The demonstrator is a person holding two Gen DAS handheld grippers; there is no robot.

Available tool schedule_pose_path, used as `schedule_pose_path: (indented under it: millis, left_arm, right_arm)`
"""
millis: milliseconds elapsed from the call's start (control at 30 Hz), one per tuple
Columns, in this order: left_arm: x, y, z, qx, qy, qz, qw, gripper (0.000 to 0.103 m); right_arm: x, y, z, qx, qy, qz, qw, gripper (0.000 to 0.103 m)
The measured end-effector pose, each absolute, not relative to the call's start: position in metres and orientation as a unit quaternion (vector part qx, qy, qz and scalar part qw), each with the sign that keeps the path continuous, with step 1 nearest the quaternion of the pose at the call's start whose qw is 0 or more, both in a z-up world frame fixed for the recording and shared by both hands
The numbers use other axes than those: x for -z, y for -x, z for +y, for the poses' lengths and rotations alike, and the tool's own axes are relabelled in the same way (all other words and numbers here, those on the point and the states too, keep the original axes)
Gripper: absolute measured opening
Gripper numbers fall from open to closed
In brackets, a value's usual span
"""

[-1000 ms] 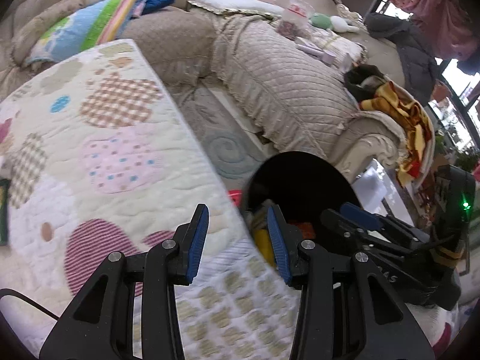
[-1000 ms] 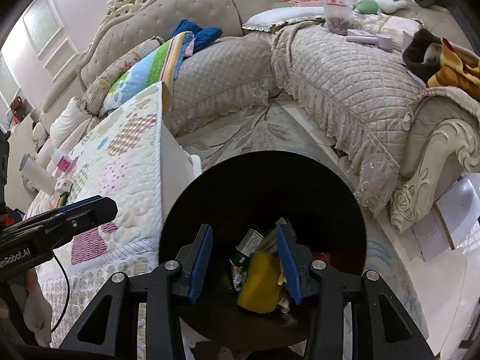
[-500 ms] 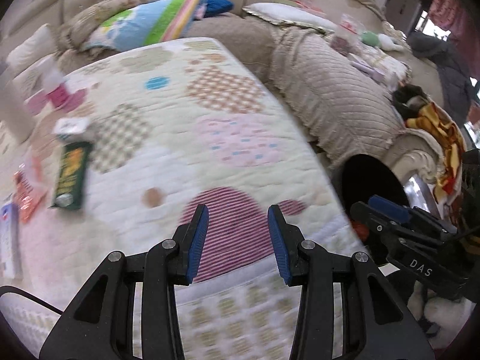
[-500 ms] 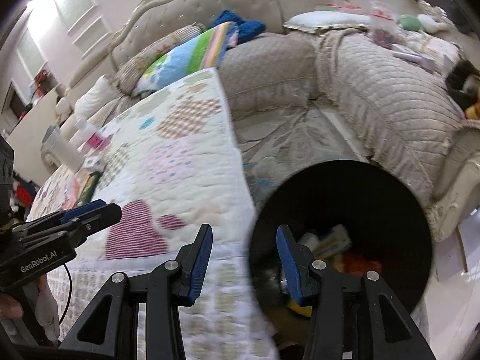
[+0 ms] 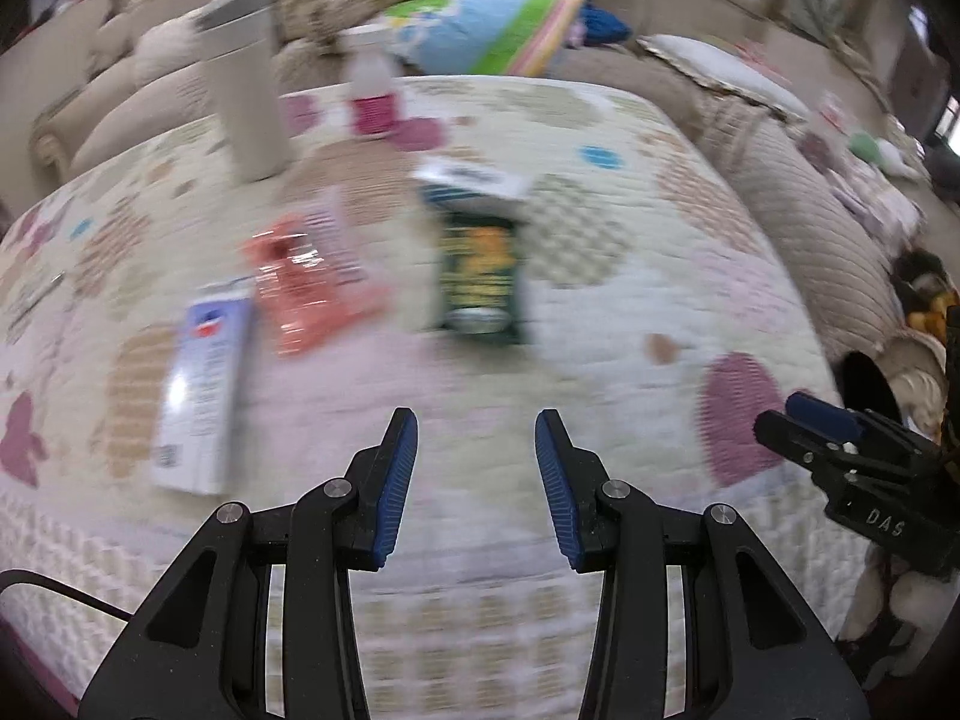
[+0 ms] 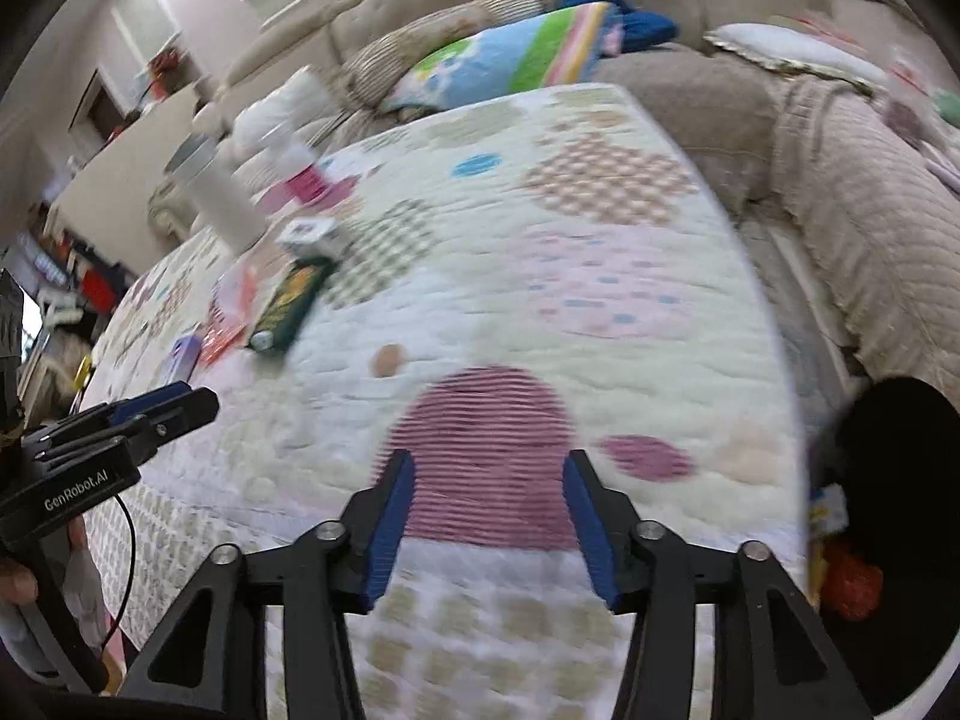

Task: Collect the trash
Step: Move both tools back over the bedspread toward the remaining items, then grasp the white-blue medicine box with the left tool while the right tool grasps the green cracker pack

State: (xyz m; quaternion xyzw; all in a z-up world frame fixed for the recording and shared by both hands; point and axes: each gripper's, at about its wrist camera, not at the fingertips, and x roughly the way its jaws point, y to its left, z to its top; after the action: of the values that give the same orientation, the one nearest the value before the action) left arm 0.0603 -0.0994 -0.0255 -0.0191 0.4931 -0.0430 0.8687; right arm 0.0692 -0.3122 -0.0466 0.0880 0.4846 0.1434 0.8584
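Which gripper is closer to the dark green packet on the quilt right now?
Left. The left gripper faces the green packet straight ahead across a stretch of quilt. The right gripper sits farther off, with the packet well up to its left.

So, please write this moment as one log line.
left tool open, empty | right tool open, empty | green packet on quilt

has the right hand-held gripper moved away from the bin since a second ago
Yes. The right hand-held gripper was over the black bin a second ago; now it sits over the quilted table cover, with the bin off to its right.
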Motion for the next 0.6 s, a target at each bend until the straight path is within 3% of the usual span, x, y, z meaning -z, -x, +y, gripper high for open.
schedule_pose_path:
  millis: [267, 600]
  left_arm:
    - [0.033, -0.06, -0.015, -0.018, 0.045, 0.501, 0.864, 0.039]
    - [0.042, -0.069, 0.022, -0.018, 0.071, 0.506, 0.859, 0.041]
  right_arm:
    - [0.056, -0.113, -0.237, -0.186, -0.079, 0.501, 0.841, 0.056]
    - [0.061, -0.175, -0.165, -0.194, -0.059, 0.508, 0.837, 0.059]
